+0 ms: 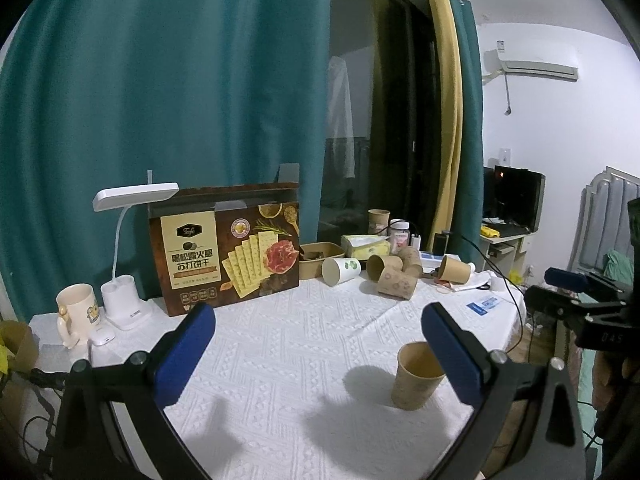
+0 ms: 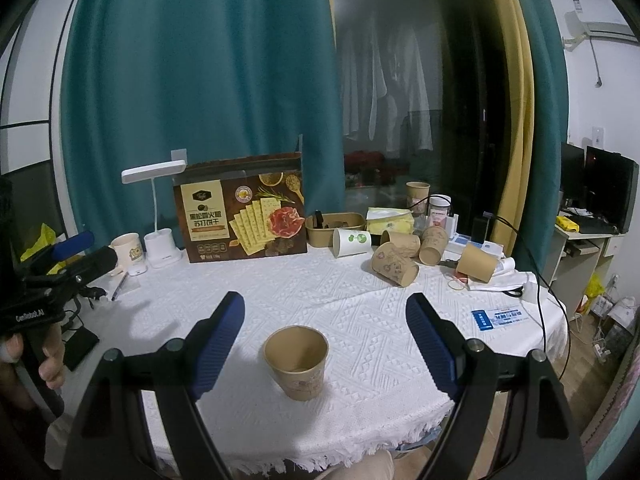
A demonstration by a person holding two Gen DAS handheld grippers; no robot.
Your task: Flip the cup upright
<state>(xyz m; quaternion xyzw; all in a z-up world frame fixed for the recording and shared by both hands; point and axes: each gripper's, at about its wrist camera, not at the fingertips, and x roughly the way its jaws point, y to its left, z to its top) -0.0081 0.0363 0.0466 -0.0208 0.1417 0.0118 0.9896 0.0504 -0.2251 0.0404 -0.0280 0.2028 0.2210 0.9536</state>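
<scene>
A brown paper cup point(image 2: 297, 361) stands upright, mouth up, on the white tablecloth near the table's front edge; in the left wrist view it point(image 1: 418, 376) sits just left of my right-hand finger. My right gripper point(image 2: 325, 316) is open and empty, its blue fingers point(image 2: 222, 340) spread to either side of the cup, which stands apart from them. My left gripper point(image 1: 319, 326) is open and empty above the cloth, left of the cup. The right gripper also shows at the right edge of the left wrist view point(image 1: 576, 292), the left gripper at the left of the right wrist view point(image 2: 76, 256).
Several brown paper cups point(image 2: 396, 266) and a white cup point(image 2: 352, 242) lie on their sides at the back right. A cracker box point(image 2: 244, 212), desk lamp point(image 2: 158, 208), mug point(image 2: 128, 248), tissue pack point(image 2: 390, 218), cables and a blue card point(image 2: 498, 316) stand around. The table point(image 2: 360, 432) edge is close in front.
</scene>
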